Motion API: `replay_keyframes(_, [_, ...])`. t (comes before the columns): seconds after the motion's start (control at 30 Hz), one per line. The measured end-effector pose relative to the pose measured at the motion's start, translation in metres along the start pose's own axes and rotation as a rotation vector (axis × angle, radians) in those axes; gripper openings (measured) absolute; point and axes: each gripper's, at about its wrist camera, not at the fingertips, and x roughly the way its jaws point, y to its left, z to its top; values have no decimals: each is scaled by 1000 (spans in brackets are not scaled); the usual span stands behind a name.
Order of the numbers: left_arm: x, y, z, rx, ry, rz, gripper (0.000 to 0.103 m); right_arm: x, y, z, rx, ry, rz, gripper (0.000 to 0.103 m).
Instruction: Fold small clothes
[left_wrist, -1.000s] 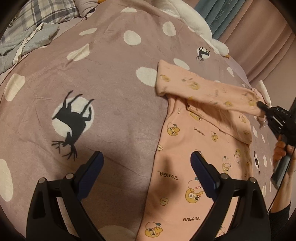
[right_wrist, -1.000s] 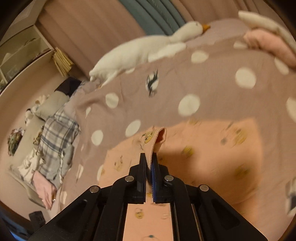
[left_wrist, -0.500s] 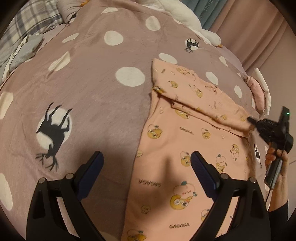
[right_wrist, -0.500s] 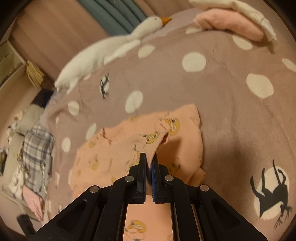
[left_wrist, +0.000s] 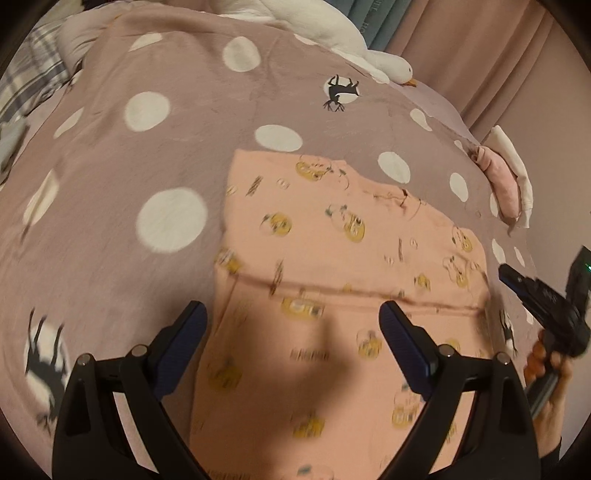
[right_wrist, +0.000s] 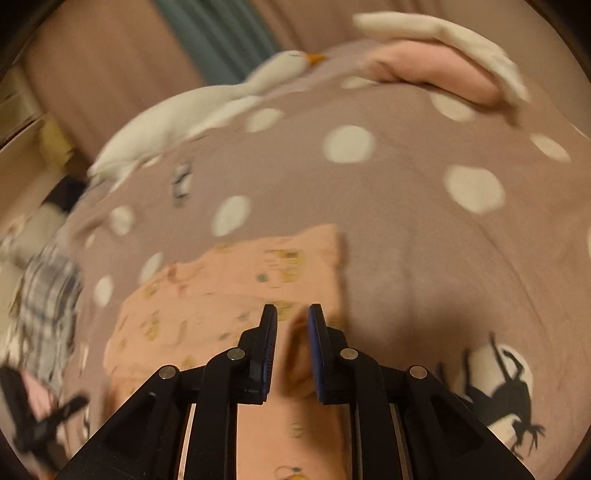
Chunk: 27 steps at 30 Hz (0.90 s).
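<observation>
Your left gripper (left_wrist: 291, 321) hangs wide apart and empty just above the pink garment (left_wrist: 343, 258), which lies flat on the polka-dot bedspread (left_wrist: 166, 155) ahead of and beneath both grippers. It is peach-pink cotton printed with small yellow cartoon figures, and a folded-over layer ends in a straight crosswise edge just ahead of your left fingertips. Your right gripper (right_wrist: 291, 332) has just been opening to a narrow gap, with a fold of the pink cloth loose between its pads.

Dotted mauve bedspread (left_wrist: 155, 258) bears peach garment (left_wrist: 332, 258); goose plush (left_wrist: 332, 26).
</observation>
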Motion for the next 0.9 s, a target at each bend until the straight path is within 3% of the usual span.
replay_keyframes(0.1, [15, -9, 12, 22, -8, 4, 83, 13, 10, -4, -61, 29, 23, 15])
replay_keyframes(0.17, [26, -13, 19, 36, -6, 11, 72, 28, 17, -6, -83, 54, 21, 15])
replay_keyframes(0.3, [50, -12, 23, 59, 33, 58, 56, 44, 10, -13, -68, 97, -9, 15])
replay_keyframes(0.43, [63, -6, 19, 60, 57, 81, 55, 46, 1, -19, -75, 104, -24, 9])
replay_keyframes(0.63, [67, -13, 15, 123, 53, 129, 57, 37, 12, -18, -119, 93, -49, 7])
replay_keyframes(0.73, [68, -12, 15, 127, 52, 127, 58, 30, 25, -22, -165, 76, 3, 7])
replay_keyframes(0.9, [68, -13, 13, 134, 54, 132, 59, 49, 22, -31, -172, 149, -35, 7])
